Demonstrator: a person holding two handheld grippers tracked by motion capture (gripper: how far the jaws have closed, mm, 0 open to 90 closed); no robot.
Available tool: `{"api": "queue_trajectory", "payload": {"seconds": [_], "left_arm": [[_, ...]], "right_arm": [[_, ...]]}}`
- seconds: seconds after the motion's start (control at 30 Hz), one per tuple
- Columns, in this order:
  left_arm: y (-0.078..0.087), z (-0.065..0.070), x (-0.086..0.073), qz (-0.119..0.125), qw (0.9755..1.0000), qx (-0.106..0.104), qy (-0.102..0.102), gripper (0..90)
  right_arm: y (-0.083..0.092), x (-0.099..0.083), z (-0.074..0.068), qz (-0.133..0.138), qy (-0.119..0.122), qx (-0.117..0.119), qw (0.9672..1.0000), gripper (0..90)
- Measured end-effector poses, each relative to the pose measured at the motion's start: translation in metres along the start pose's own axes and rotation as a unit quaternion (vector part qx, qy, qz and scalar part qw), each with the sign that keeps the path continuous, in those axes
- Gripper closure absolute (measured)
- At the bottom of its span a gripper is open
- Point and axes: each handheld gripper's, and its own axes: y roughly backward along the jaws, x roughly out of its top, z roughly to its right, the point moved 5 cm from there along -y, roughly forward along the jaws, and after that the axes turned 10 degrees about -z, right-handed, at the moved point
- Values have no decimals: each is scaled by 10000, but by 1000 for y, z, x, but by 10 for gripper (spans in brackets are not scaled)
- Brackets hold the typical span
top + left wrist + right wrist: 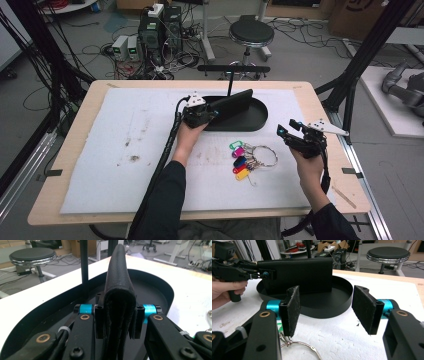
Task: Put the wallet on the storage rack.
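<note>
A black folded wallet [231, 104] [119, 290] [299, 272] is held on edge over the black oval tray [250, 120] [160, 292] [332, 303], with my left gripper [200, 114] [119, 322] [265, 275] shut on its near end. My right gripper [290, 131] [332, 308] hovers open to the right of the tray, with nothing between its felt pads [293, 308]. A key ring with coloured tags [247, 157] lies on the white mat in front of the tray, and its metal ring [299, 345] shows just below my right gripper.
A thin black post [231, 80] [84, 267] rises from the back of the tray. The white mat [125, 150] covers most of the wooden table [70, 150]. A stool [251, 34] and cabled electronics stand on the floor beyond the far edge.
</note>
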Motion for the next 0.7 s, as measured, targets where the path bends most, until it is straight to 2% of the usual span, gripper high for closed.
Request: {"api": "queue_trajectory", "payload": {"seconds": [0.2, 0.3, 0.33, 0.37, 0.4, 0.53, 0.57, 0.7], "left_arm": [[0, -1, -4, -157, 9998, 67, -49, 697], [-1, -1, -4, -149, 9999, 64, -27, 667], [-1, 0, -3, -149, 9999, 85, -12, 646], [-1, 0, -3, -144, 9998, 98, 6, 566], [-1, 1, -3, -157, 9998, 113, 5, 566], [2, 1, -2, -262, 9995, 145, 119, 437], [3, 2, -2, -314, 9993, 152, 93, 403], [8, 6, 2, -423, 9989, 195, -106, 390]], "right_arm": [[0, 0, 0, -4, -10, -4, 10000, 409], [-1, 0, 0, -24, -10, 9, 10000, 409], [-1, 0, 0, -25, -1, 21, 10000, 409], [-1, 0, 0, -31, 11, 22, 10000, 409], [-1, 0, 0, -31, 11, 22, 10000, 409], [-1, -1, 0, -22, -9, 29, 10000, 409], [-1, -1, 1, -28, -22, 13, 10000, 409], [-1, -1, 1, -31, -20, 15, 10000, 409]]}}
